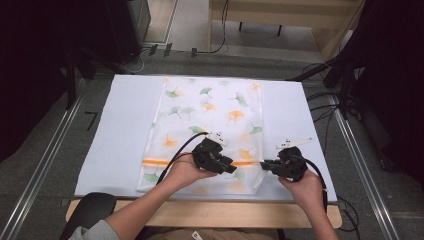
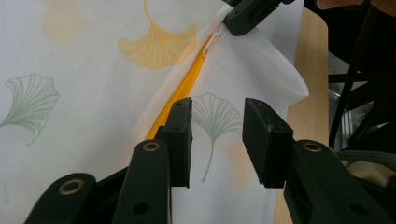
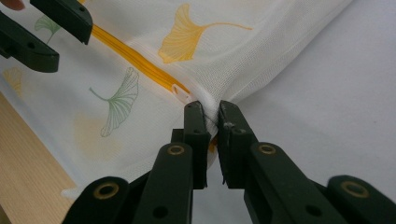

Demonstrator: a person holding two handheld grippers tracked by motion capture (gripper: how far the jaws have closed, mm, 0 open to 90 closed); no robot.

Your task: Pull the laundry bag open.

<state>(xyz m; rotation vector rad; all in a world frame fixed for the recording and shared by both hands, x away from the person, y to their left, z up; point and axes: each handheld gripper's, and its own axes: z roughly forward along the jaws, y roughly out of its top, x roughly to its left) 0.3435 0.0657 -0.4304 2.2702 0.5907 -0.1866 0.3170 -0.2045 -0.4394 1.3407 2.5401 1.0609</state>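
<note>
High view: a white mesh bag point(image 1: 210, 130) printed with green and orange leaves lies flat on a pale sheet point(image 1: 125, 125) covering the tabletop point(image 1: 200, 212), its near edge close to the sheet's near edge. An orange zipper point(image 1: 160, 162) runs left to right across the bag's near part.

Right tool point(image 1: 265, 164) sits at the bag's right edge, at the zipper's right end. Right gripper view: its jaws are clenched on a gathered fold of mesh beside the white zipper pull point(image 3: 181, 93), and the fabric is drawn up into a ridge running away from the grip.

Left tool point(image 1: 231, 168) rests over the zipper, left of the right tool and near it. Left gripper view: its jaws stand apart, released, with the bag's mesh point(image 2: 215, 121) below the gap and nothing pinched; the zipper point(image 2: 182, 91) passes just beside one jaw. The pull point(image 2: 215, 36) lies farther along, at the right tool's jaw tips.
</note>
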